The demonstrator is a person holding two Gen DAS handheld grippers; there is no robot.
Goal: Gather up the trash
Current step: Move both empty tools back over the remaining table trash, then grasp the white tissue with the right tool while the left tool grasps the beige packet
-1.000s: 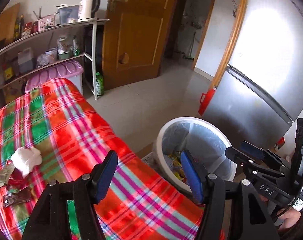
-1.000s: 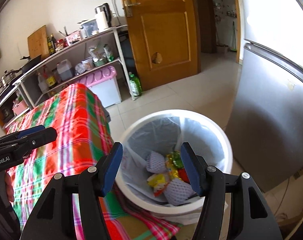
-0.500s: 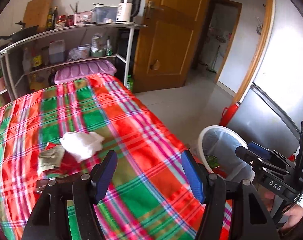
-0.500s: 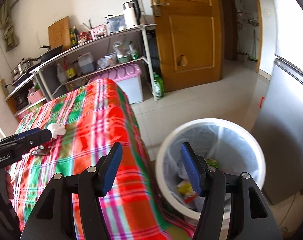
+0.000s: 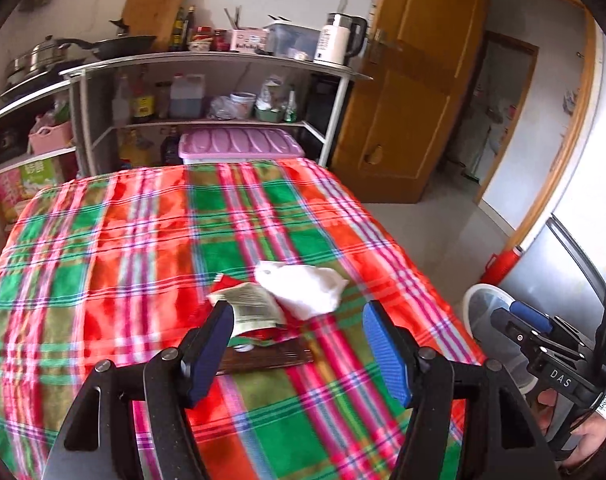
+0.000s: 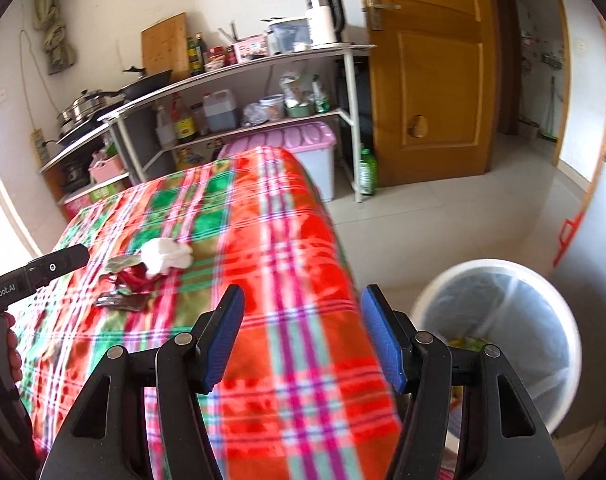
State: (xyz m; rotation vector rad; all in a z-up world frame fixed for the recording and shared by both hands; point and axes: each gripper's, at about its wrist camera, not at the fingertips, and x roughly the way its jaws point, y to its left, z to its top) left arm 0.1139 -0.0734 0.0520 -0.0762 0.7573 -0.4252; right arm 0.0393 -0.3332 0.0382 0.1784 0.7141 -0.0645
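Note:
A small pile of trash lies on the plaid tablecloth [image 5: 115, 240]: a crumpled white tissue [image 5: 303, 286], a greenish printed wrapper [image 5: 249, 306], a red wrapper [image 5: 263, 334] and a dark brown wrapper [image 5: 267, 358]. My left gripper [image 5: 299, 350] is open and empty, just short of the pile. The pile also shows in the right wrist view, with the tissue [image 6: 165, 256] at its far end. My right gripper [image 6: 303, 338] is open and empty over the table's right edge. The white lined trash bin [image 6: 499, 336] stands on the floor to its right, with trash inside.
A metal shelf unit [image 5: 207, 92] with bottles, pans and a kettle [image 5: 339, 40] stands behind the table. A pink-lidded storage box [image 5: 239, 146] sits under it. A wooden door [image 6: 427, 76], a grey fridge [image 5: 575, 248] and a green bottle [image 6: 367, 172] are to the right.
Both grippers have swung left from the bin toward the table. The trash pile now sits right in front of my left gripper. Both stay open and empty.

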